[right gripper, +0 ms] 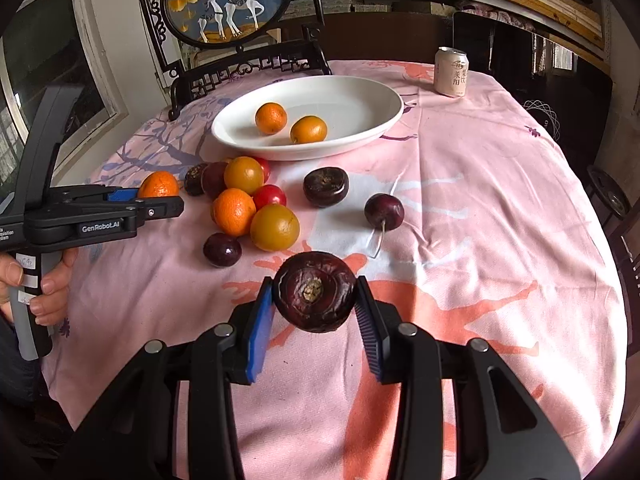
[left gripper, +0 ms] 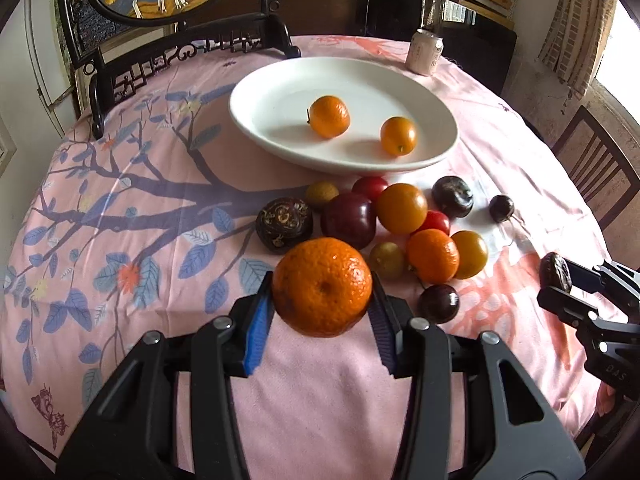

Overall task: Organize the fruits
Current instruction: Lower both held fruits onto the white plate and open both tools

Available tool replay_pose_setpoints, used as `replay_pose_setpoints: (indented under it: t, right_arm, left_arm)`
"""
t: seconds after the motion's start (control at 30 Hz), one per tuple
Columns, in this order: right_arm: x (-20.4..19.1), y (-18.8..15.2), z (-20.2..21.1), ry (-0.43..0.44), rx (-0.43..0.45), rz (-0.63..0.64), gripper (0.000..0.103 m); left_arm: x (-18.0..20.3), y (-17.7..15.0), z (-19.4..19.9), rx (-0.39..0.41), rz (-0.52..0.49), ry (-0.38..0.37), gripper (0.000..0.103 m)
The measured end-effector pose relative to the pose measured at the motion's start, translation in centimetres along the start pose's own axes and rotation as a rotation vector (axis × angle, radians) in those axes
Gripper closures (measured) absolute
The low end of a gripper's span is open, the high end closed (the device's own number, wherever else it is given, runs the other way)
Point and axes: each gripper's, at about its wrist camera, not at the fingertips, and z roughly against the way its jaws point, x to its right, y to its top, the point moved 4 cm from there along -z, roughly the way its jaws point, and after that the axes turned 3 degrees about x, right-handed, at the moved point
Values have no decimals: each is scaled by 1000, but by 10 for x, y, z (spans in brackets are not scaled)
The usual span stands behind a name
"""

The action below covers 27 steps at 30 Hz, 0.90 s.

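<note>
Both grippers lift fruit off a pink floral tablecloth [right gripper: 460,208], each with its jaws pinched on a piece.

The left gripper [left gripper: 322,306] grips a mandarin [left gripper: 323,286] by its sides at the near edge of the fruit pile [left gripper: 400,216]; the right gripper [right gripper: 316,304] clamps a dark, wrinkled round fruit [right gripper: 315,291] across its middle, near and right of the pile. Neither fruit appears to touch the cloth. Beyond the pile a white plate [left gripper: 280,80] already carries two orange fruits; a drinks can [right gripper: 451,72] stands at the far right. The mandarin looks light, with a soft, giving peel, so a gentle squeeze across its widest part should do. The dark fruit seems firmer, yet its glossy skin may slip.
</note>
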Motion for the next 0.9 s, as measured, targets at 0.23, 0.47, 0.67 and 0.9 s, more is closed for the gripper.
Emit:
replay_pose_setpoints:
  t: [0.23, 0.47, 0.67, 0.9]
  right_arm:
    - [-3, 32, 11, -11, 77, 24, 63]
    - [-15, 84, -14, 6, 131, 71, 63]
    - [-4, 117, -68, -46, 95, 81, 63]
    - [15, 134, -120, -83, 45, 75, 63]
  left_arm:
    - [8, 25, 29, 69, -22, -26, 58]
    - [13, 71, 10, 76, -13, -10, 58]
    - [2, 113, -35, 60, 17, 30, 58]
    - [-16, 131, -92, -6, 57, 73, 57]
